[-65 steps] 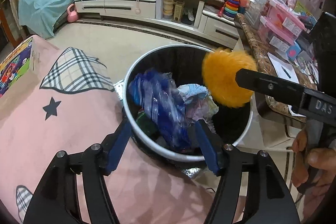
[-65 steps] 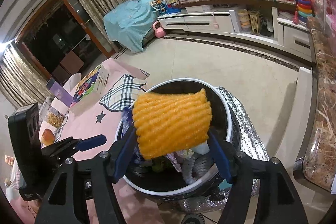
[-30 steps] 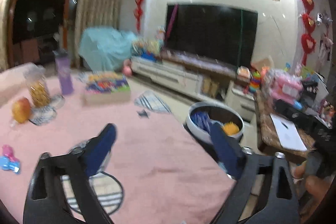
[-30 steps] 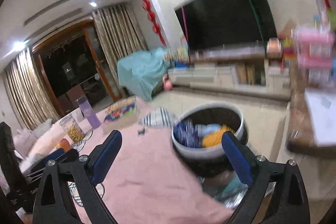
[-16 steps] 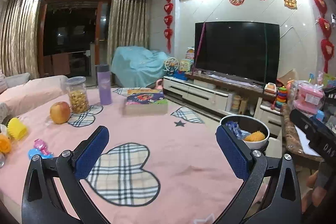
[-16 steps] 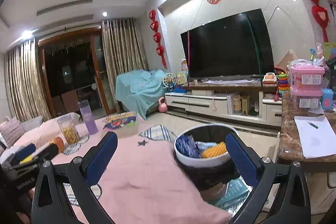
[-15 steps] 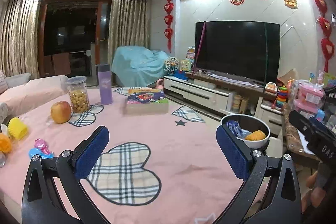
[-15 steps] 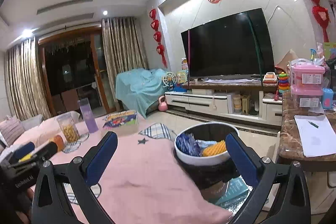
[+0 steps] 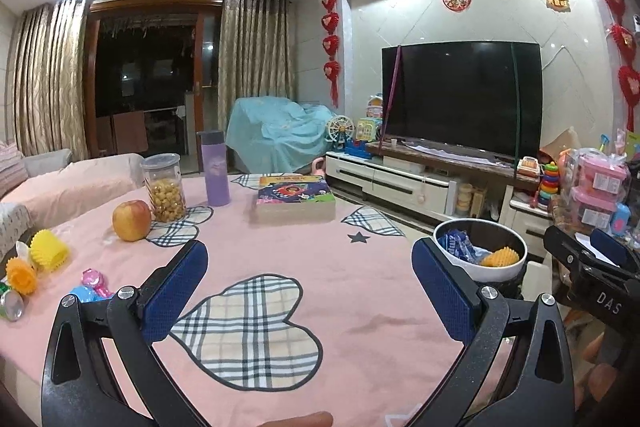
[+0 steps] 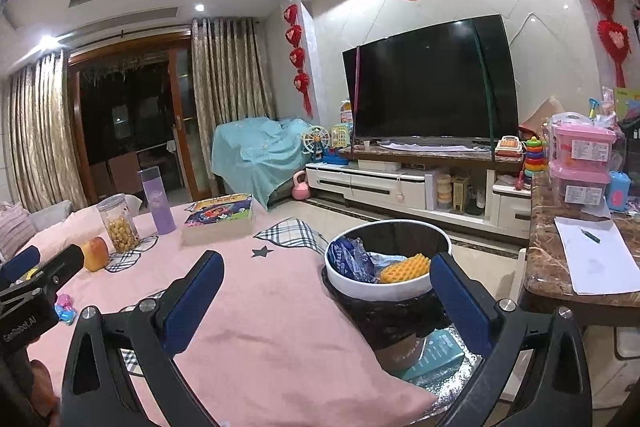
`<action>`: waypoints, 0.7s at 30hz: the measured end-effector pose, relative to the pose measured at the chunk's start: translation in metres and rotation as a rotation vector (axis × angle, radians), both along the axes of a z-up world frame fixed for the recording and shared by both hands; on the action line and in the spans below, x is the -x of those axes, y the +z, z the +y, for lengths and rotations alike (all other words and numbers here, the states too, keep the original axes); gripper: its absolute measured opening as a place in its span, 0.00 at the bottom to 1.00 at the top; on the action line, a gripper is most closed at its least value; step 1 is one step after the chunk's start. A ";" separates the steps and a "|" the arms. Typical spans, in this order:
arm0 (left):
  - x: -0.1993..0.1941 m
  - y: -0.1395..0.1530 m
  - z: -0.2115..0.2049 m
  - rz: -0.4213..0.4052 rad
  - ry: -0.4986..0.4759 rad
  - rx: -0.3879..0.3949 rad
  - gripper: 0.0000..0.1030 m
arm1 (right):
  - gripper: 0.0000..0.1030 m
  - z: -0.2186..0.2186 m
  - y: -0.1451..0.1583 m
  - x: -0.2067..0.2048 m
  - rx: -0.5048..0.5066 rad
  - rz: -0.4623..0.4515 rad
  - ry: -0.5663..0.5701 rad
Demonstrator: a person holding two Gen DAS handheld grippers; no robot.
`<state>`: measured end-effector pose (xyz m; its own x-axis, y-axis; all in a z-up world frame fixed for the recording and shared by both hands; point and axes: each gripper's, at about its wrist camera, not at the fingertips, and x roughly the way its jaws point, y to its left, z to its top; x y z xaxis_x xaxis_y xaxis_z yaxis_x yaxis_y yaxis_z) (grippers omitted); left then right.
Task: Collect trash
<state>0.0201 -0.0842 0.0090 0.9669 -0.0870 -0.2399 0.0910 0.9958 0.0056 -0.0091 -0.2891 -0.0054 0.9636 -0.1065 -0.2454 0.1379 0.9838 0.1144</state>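
1. Above the pink tablecloth [image 9: 352,267], the left gripper [image 9: 310,285] hangs with its blue-padded jaws spread wide and nothing between them.
2. Over the table's far edge, the right gripper [image 10: 326,291] is likewise released, jaws wide apart and empty, framing the trash bin [image 10: 384,289] just ahead.
3. In the left wrist view, the right gripper's black body [image 9: 592,279] shows at the right edge, near the bin.
4. The white-rimmed bin stands on the floor just beside the table's edge, lined with a black bag [image 10: 400,311].
5. Inside it lie an orange ridged foam piece [image 10: 404,269], a blue crinkled wrapper [image 10: 350,259] and some pale paper between them.
6. On the table's left end, well apart from the bin, sit a yellow ridged foam sleeve [image 9: 49,247], an orange one [image 9: 21,275], a small can [image 9: 11,303] and a pink-and-blue toy [image 9: 93,281].
7. Further back stand an apple [image 9: 131,220], a clear jar of yellow snacks [image 9: 163,188], a purple bottle [image 9: 216,169] and a boxed game [image 9: 295,199].
8. Beyond the table, a dark television [image 10: 432,83] rests on a white cabinet [image 10: 400,187]; a marble counter [image 10: 540,267] at the right holds a paper sheet [image 10: 596,255].
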 end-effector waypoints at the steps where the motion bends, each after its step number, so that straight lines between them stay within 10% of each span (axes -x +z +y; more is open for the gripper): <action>1: 0.000 0.000 -0.001 -0.001 -0.001 -0.004 1.00 | 1.00 0.000 0.000 0.000 -0.001 0.000 0.001; 21: 0.002 -0.001 -0.002 -0.003 0.008 -0.010 1.00 | 1.00 0.000 0.002 0.004 0.002 -0.014 0.004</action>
<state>0.0183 -0.0865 0.0080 0.9682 -0.0767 -0.2380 0.0828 0.9964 0.0156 -0.0131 -0.2891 -0.0032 0.9673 -0.1035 -0.2316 0.1327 0.9846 0.1141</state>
